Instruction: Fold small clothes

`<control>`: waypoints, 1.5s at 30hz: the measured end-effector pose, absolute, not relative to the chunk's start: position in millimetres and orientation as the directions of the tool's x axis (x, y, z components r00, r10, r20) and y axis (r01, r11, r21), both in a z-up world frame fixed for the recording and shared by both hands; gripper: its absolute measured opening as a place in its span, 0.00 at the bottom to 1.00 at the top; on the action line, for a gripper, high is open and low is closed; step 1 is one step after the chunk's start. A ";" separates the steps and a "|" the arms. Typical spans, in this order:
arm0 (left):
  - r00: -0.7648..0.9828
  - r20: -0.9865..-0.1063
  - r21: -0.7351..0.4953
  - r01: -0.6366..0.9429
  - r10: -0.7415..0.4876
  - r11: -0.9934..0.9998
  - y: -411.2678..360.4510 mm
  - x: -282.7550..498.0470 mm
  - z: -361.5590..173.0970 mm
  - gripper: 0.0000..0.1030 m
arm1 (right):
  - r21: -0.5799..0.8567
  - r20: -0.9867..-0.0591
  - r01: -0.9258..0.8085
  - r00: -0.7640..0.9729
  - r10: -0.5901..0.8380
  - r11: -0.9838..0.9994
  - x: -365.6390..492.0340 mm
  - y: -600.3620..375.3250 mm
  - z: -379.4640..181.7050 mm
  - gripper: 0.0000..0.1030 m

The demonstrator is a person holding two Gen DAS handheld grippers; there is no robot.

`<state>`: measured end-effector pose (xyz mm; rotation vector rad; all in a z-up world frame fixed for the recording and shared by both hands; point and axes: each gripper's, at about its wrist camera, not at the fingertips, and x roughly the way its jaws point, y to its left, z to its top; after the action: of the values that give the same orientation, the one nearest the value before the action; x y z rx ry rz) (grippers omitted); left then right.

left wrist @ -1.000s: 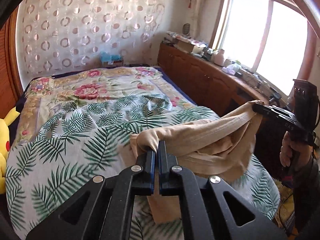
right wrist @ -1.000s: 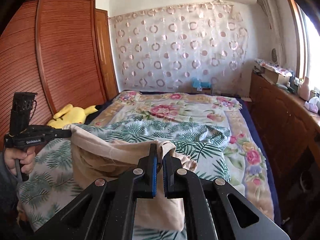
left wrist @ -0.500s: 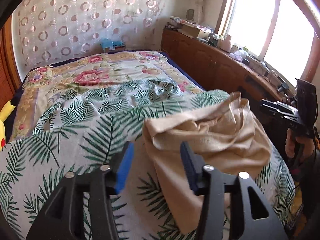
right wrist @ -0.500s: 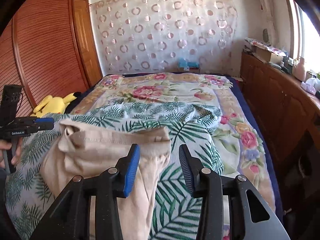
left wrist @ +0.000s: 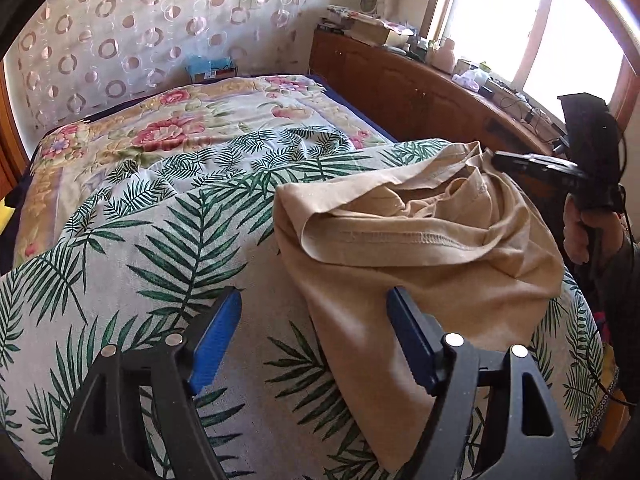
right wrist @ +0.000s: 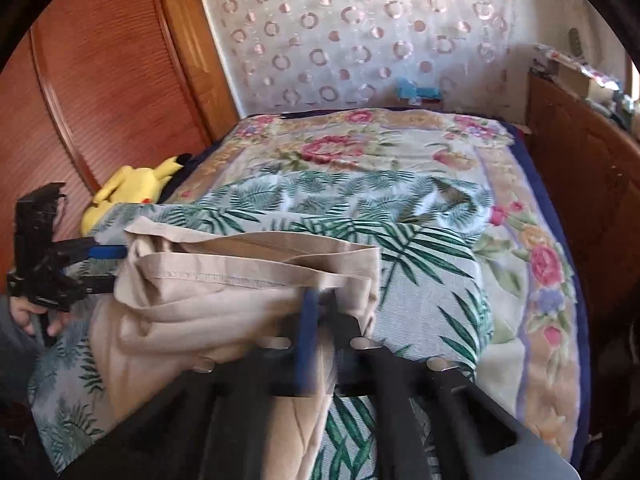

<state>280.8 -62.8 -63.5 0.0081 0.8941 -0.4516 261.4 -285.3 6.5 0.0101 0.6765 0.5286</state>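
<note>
Two views, the left wrist first. The left gripper (left wrist: 314,292) stands with its blue-padded fingers (left wrist: 216,340) spread wide and still parting. The near left edge of a beige garment (left wrist: 420,248) lies between them, and neither pad presses on it. The garment sits crumpled on a palm-leaf bedspread (left wrist: 160,240), at about 3 o'clock from the picture's middle, with its stitched hem folded over on top. At 2 o'clock the right gripper (left wrist: 498,157) reaches in with its tip at the garment's far edge, held by a hand (left wrist: 580,236) at the frame's right side. A floral quilt (left wrist: 180,128) covers the bed toward 11 o'clock. A wooden sideboard (left wrist: 400,92) runs under the bright window (left wrist: 500,20) at 1 o'clock.

From the right wrist, the picture is smeared near the bottom. The right gripper (right wrist: 320,300) shows its fingers pressed together, pinching the garment's (right wrist: 200,304) hem where the cloth drapes down over the tips. The garment spreads toward 9 o'clock, heaped on the leaf-print spread (right wrist: 420,280). At its far end the left gripper (right wrist: 118,266) has its fingers apart beside the cloth, gripped by a hand (right wrist: 28,312) at 8 o'clock. A yellow plush toy (right wrist: 128,188) lies at 10 o'clock, against the wooden wardrobe (right wrist: 100,80).
</note>
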 end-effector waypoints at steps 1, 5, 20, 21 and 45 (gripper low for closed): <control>0.543 -0.751 -0.179 0.379 -0.375 0.908 -62.0 281.6 -63.1 0.74 | 0.190 -0.565 -0.482 0.659 0.497 0.855 265.8 -293.3 1.8 0.02; 0.562 -0.746 -0.176 0.351 -0.357 0.920 -58.2 285.0 -62.3 0.74 | 0.175 -0.505 -0.405 0.745 0.435 0.897 260.1 -307.3 10.3 0.01; 0.535 -0.755 -0.234 0.321 -0.379 0.918 -60.2 309.3 -65.2 0.74 | 0.133 -0.612 -0.250 0.740 0.278 0.959 256.2 -309.7 24.0 0.65; 0.527 -0.755 -0.252 0.315 -0.390 0.915 -59.0 312.3 -66.6 0.74 | 0.143 -0.617 -0.257 0.732 0.289 0.956 253.8 -308.9 22.3 0.68; 0.484 -0.725 -0.333 0.375 -0.490 0.865 -75.3 318.5 -68.6 0.09 | 0.190 -0.684 -0.418 0.592 0.425 0.888 282.7 -306.7 -9.7 0.27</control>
<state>318.5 -75.3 -68.6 -0.1361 0.9266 -0.5286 282.7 -306.7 -9.7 0.0101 0.7984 0.4899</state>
